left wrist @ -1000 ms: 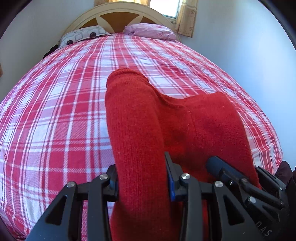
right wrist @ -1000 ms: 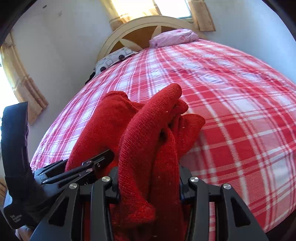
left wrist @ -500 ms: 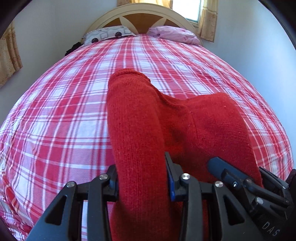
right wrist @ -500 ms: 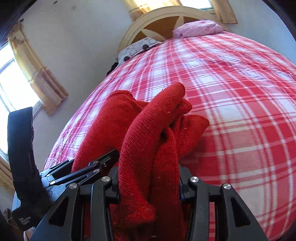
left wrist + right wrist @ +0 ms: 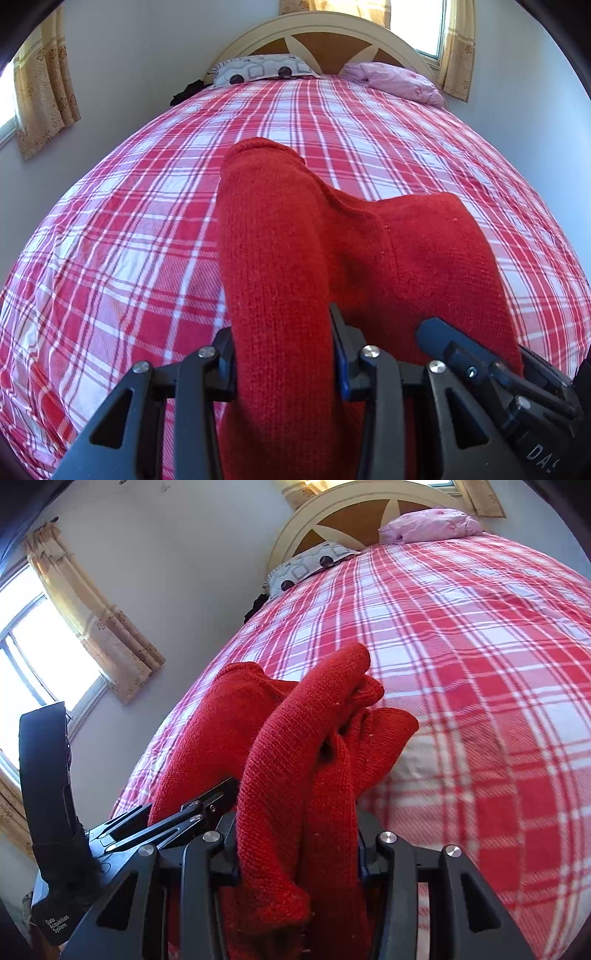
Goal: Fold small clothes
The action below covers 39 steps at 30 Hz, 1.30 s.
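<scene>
Item: red knitted garment [image 5: 280, 258], small, held up over the near end of the bed [image 5: 129, 229] so that, we judge, it can be spread flat before any fold. We keep the left tool [image 5: 282, 369] clamped on a thick tube of knit, a sleeve or a side, and the right tool [image 5: 295, 849] clamped on a bunched handful, the two tools near each other with cloth slung between. Beyond: plaid cover, a patterned pillow [image 5: 262, 70] and a pink pillow [image 5: 395, 81] at the headboard [image 5: 325, 40], curtained windows.
</scene>
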{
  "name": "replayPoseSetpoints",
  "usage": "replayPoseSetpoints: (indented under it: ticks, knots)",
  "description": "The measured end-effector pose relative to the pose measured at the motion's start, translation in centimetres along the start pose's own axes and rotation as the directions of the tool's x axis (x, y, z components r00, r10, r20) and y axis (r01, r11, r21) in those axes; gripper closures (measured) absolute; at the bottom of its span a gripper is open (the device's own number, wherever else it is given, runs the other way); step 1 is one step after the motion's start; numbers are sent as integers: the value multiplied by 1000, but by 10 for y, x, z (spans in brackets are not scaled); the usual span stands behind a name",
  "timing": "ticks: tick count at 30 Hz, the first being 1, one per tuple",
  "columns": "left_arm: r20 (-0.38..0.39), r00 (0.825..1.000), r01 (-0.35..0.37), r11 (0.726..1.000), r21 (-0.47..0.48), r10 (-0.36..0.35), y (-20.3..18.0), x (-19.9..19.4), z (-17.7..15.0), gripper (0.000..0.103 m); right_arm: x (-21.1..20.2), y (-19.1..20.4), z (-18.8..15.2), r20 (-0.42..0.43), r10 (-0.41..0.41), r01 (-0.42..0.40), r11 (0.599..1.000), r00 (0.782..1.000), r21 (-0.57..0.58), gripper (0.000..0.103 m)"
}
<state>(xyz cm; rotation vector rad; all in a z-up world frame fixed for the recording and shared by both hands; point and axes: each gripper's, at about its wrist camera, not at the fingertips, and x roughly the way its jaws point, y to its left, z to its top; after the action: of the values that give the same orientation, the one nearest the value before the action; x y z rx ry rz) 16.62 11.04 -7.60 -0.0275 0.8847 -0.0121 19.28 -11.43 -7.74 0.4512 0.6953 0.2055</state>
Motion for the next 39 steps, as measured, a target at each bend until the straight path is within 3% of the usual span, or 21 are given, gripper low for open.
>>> replayPoseSetpoints:
  ticks: [10, 16, 22, 28, 33, 37, 39]
  knots:
    - [15, 999, -47, 998, 46, 46, 16, 22, 36, 64, 40, 1, 24, 37, 45, -49, 993, 998, 106, 58]
    - [9, 999, -48, 994, 101, 48, 11, 44, 54, 63, 58, -9, 31, 77, 32, -45, 985, 996, 169, 58]
    - [-33, 998, -42, 995, 91, 45, 12, 70, 58, 62, 80, -22, 37, 56, -6, -5, 982, 998, 187, 57]
    - [-23, 998, -56, 993, 104, 59, 11, 72, 52, 57, 92, -31, 37, 28, -18, 13, 986, 999, 168, 55]
    - [-25, 998, -56, 997, 62, 58, 22, 76, 48, 36, 95, -44, 36, 5, 20, -21, 979, 1000, 202, 53]
    - [-37, 999, -39, 999, 13, 40, 32, 82, 47, 28, 99, -49, 36, -8, 44, -41, 976, 999, 216, 52]
    - [-55, 998, -43, 999, -24, 42, 37, 85, 48, 16, 99, -49, 37, -17, 45, -41, 979, 999, 202, 51]
